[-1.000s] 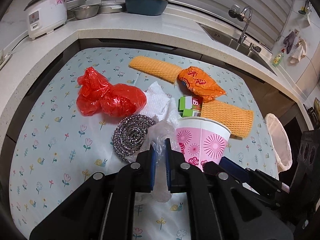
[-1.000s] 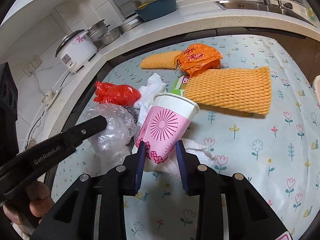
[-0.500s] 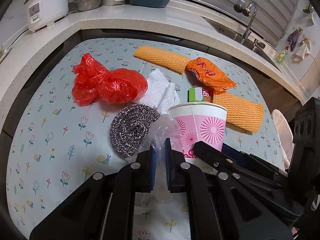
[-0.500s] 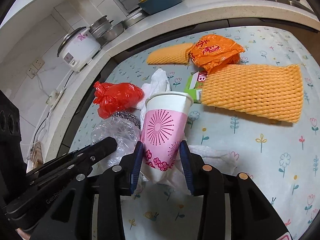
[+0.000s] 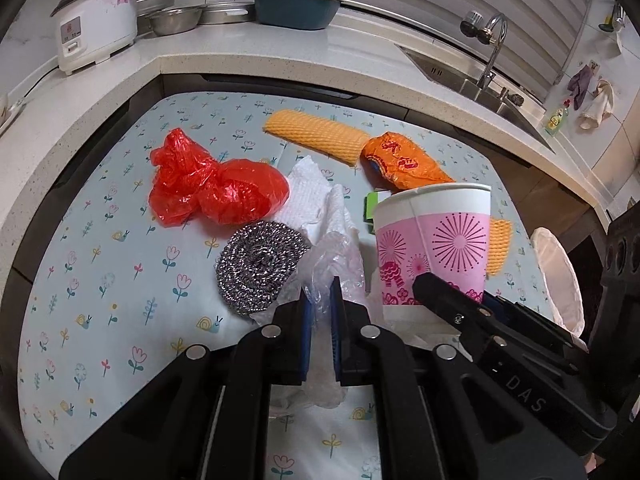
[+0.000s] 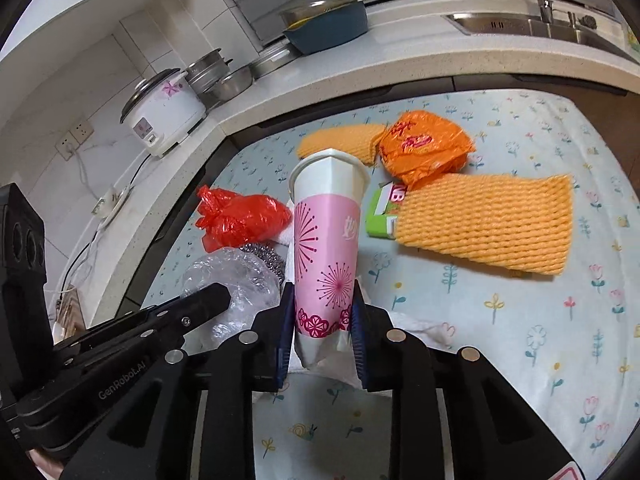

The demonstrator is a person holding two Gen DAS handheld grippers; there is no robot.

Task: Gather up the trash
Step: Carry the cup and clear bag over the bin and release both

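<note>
My left gripper (image 5: 319, 300) is shut on a crumpled clear plastic bag (image 5: 334, 264), held just above the flowered tablecloth; the bag also shows in the right wrist view (image 6: 236, 276). My right gripper (image 6: 320, 320) is shut on a pink and white paper cup (image 6: 326, 240) and squeezes its base flat; the cup stands upright in the left wrist view (image 5: 434, 244). On the cloth lie a red plastic bag (image 5: 212, 184), a steel scourer (image 5: 260, 264), white tissue (image 5: 320, 204), an orange wrapper (image 5: 404, 160), a green carton (image 6: 380, 212) and two orange foam nets (image 6: 488, 220) (image 5: 316, 134).
A bin lined with a white bag (image 5: 558, 276) stands past the table's right edge. A rice cooker (image 5: 96, 20), metal bowls (image 5: 176, 18) and a blue basin (image 5: 296, 8) sit on the counter behind. A sink with a tap (image 5: 488, 52) is at the back right.
The right gripper has closed tighter on the cup, crushed its base and raised it upright. The left gripper keeps hold of the clear bag and has come closer to the cup.
</note>
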